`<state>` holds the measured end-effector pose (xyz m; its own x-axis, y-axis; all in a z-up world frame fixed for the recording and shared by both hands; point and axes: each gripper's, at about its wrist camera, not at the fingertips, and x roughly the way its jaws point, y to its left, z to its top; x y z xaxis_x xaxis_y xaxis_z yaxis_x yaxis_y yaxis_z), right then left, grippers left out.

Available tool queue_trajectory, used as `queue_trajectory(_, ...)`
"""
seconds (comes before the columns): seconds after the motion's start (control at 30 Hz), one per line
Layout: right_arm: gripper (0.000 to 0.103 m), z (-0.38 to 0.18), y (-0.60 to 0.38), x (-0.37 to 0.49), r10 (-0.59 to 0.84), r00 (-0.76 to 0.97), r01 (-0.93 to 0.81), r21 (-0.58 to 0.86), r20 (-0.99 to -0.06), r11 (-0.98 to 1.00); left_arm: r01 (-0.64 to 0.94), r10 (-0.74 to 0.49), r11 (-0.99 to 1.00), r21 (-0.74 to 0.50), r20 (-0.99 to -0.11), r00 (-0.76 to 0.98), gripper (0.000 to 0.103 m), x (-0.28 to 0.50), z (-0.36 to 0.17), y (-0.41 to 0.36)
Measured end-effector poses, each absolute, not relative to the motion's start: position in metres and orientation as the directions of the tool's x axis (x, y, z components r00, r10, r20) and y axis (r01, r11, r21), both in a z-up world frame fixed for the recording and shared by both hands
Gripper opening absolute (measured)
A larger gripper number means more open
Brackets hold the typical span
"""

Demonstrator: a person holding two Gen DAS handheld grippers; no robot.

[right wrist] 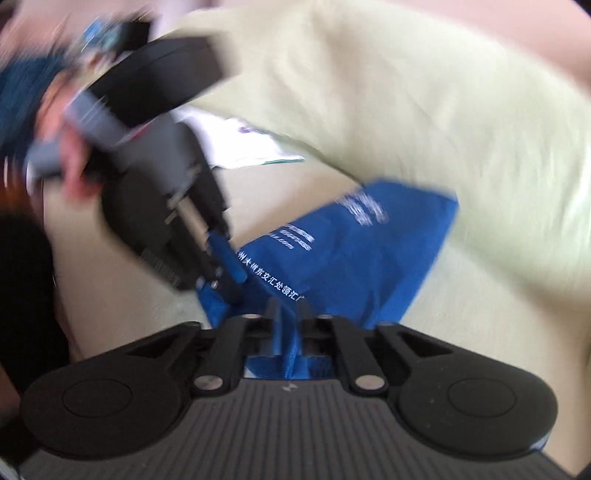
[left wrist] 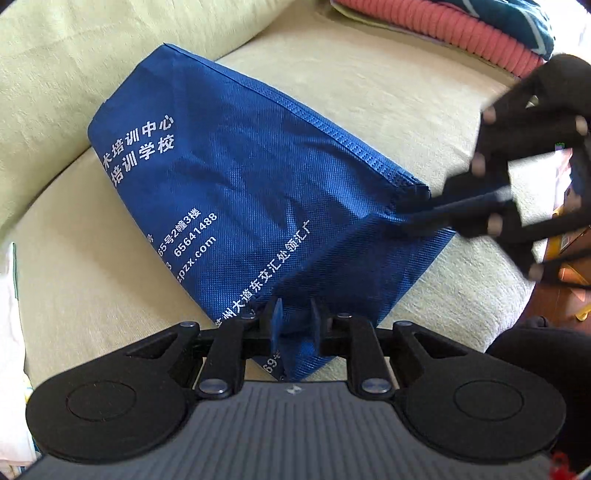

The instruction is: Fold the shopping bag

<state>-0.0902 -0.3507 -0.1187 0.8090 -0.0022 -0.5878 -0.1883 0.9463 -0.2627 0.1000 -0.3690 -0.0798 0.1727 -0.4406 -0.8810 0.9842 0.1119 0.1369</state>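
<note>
A blue non-woven shopping bag (left wrist: 236, 192) with white printed text lies partly folded on a pale green sofa seat (left wrist: 92, 266). My left gripper (left wrist: 295, 317) is shut on the bag's near corner. The right gripper (left wrist: 410, 210) shows in the left wrist view at the right, pinching the bag's stitched edge. In the blurred right wrist view the right gripper (right wrist: 288, 314) is shut on a fold of the bag (right wrist: 354, 258), and the left gripper (right wrist: 225, 258) grips the bag's edge at the left.
A green back cushion (left wrist: 66, 62) rises behind the bag. A pink knit and dark teal cloth (left wrist: 461, 26) lie at the far right. A white item (right wrist: 240, 144) lies by the cushion. The sofa's front edge (left wrist: 517, 295) drops off at the right.
</note>
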Motion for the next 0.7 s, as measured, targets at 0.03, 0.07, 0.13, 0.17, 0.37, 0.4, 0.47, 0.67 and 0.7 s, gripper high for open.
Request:
queue_trajectory(0.03, 0.000, -0.126, -0.351, -0.086, -0.026, 0.789, -0.190, -0.284, -0.614, 0.940, 0.984, -0.440, 0.110, 0.141, -0.880, 0.176, 0.022, 0.098, -0.079, -0.369)
queue_trajectory(0.07, 0.000, -0.136, -0.354, -0.079, -0.051, 0.737, -0.200, -0.289, -0.674, 0.936, 0.983, -0.441, 0.110, 0.146, -0.879, 0.180, 0.022, 0.096, -0.079, -0.369)
queue_trajectory(0.13, 0.000, -0.140, -0.360, -0.077, -0.041, 0.723, -0.206, -0.271, -0.690, 0.940, 0.982, -0.442, 0.112, 0.153, -0.878, 0.187, 0.022, 0.093, -0.079, -0.370)
queue_trajectory(0.17, 0.000, -0.140, -0.361, -0.075, -0.033, 0.713, -0.210, -0.258, -0.700, 0.943, 0.981, -0.442, 0.114, 0.154, -0.877, 0.189, 0.022, 0.092, -0.079, -0.371)
queue_trajectory(0.37, 0.000, -0.139, -0.369, -0.065, -0.005, 0.692, -0.186, -0.186, -0.722, 0.965, 0.979, -0.449, 0.126, 0.163, -0.870, 0.203, 0.022, 0.092, -0.082, -0.374)
queue_trajectory(0.4, 0.000, -0.139, -0.371, -0.065, -0.002, 0.688, -0.176, -0.169, -0.726, 0.970, 0.977, -0.454, 0.127, 0.169, -0.866, 0.209, 0.022, 0.091, -0.083, -0.373)
queue_trajectory(0.47, 0.000, -0.139, -0.369, -0.060, 0.007, 0.682, -0.163, -0.143, -0.732, 0.976, 0.973, -0.483, 0.124, 0.193, -0.845, 0.229, 0.025, 0.087, -0.083, -0.368)
queue_trajectory(0.67, 0.000, -0.141, -0.369, -0.046, 0.026, 0.661, -0.141, -0.091, -0.750, 0.986, 0.928, -0.563, 0.105, 0.358, -0.748, 0.353, 0.029, 0.065, -0.076, -0.325)
queue_trajectory(0.7, 0.000, -0.141, -0.370, -0.047, 0.029, 0.660, -0.142, -0.087, -0.751, 0.986, 0.910, -0.576, 0.090, 0.404, -0.725, 0.378, 0.029, 0.060, -0.075, -0.317)
